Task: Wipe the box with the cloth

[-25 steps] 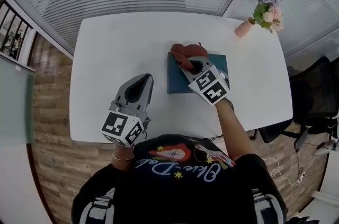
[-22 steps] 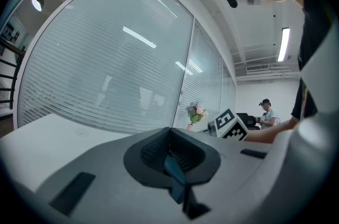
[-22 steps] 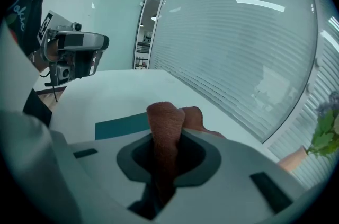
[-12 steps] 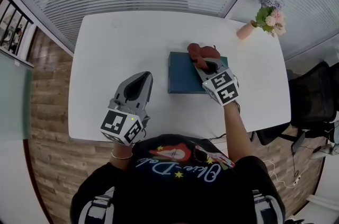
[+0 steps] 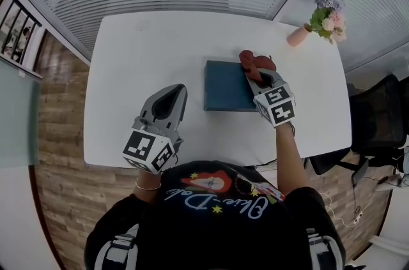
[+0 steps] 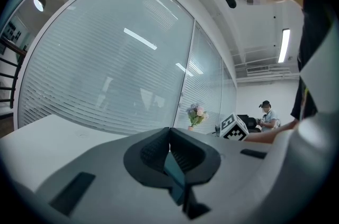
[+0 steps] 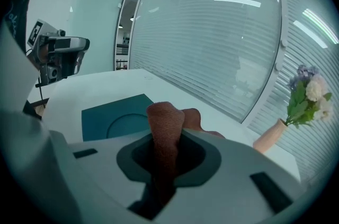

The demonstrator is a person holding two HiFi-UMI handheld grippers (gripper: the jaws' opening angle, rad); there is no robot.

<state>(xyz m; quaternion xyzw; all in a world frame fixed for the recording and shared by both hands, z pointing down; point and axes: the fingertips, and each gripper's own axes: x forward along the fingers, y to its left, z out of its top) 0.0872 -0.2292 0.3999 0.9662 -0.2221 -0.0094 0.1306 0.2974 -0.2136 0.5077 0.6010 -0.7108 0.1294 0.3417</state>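
A flat dark teal box [image 5: 228, 85] lies on the white table [image 5: 140, 58], right of centre. My right gripper [image 5: 258, 76] is shut on a rust-red cloth [image 5: 254, 62], which rests at the box's far right corner. In the right gripper view the cloth [image 7: 165, 125] bulges up between the jaws, with the box [image 7: 117, 116] spread out to its left. My left gripper [image 5: 171, 94] hovers over the table to the left of the box, shut with nothing in it; the left gripper view shows its fingers [image 6: 159, 150] pressed together.
A pink vase with flowers [image 5: 317, 22] stands at the table's far right corner. A glass wall with blinds runs behind the table. A black office chair [image 5: 380, 115] sits off the right edge. Another person [image 6: 266, 114] is far off in the left gripper view.
My right gripper has dragged the cloth rightward across the box, from its far left part to its far right corner. The left gripper has stayed in place.
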